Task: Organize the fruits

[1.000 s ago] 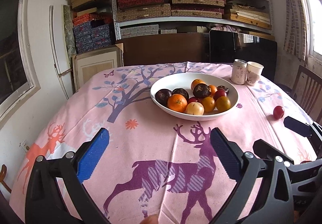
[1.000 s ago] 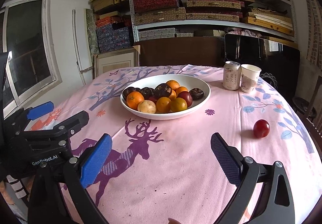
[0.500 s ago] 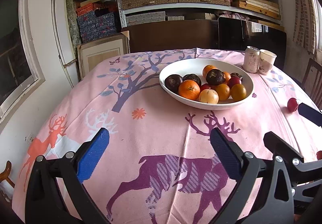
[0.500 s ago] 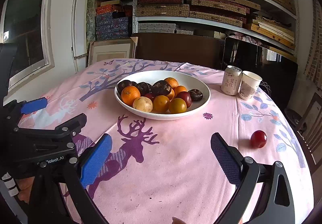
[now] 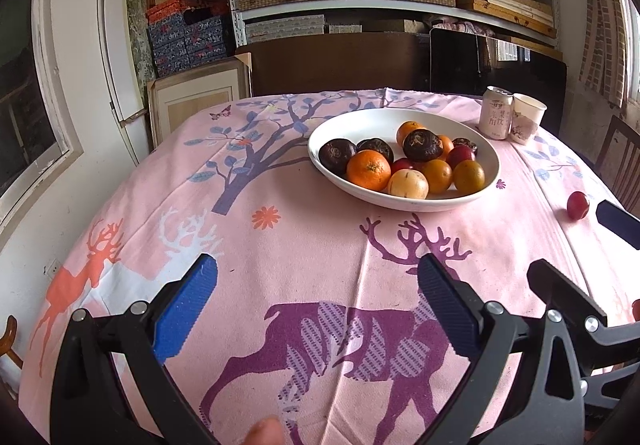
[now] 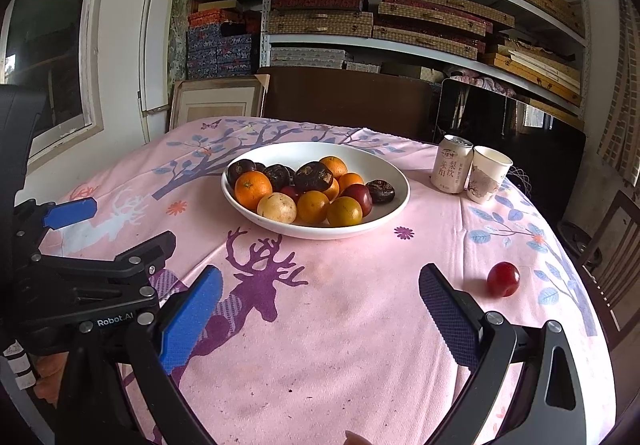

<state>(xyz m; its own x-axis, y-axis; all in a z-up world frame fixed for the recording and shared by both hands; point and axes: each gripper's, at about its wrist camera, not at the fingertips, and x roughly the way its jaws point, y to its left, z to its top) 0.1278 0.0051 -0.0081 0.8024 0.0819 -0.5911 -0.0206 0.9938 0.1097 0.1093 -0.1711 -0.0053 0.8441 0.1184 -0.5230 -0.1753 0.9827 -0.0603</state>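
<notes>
A white bowl (image 5: 360,121) (image 6: 392,173) in the middle of the pink tablecloth holds several oranges, dark fruits and a pale round fruit. One red plum (image 6: 503,279) (image 5: 577,205) lies alone on the cloth to the right of the bowl. My left gripper (image 5: 320,305) is open and empty, low over the near side of the table. My right gripper (image 6: 320,309) is open and empty, with the red plum just beyond its right fingertip. The left gripper also shows at the left of the right wrist view (image 6: 108,229).
A drink can (image 6: 452,164) and a paper cup (image 6: 486,175) stand behind the bowl at the right. A wooden chair (image 6: 616,245) is at the table's right edge. Shelves of boxes and a dark panel fill the back wall.
Both grippers have shifted and turned slightly left; the bowl and plum sit further right in the left view. The fruits have not moved and both grippers stay open.
</notes>
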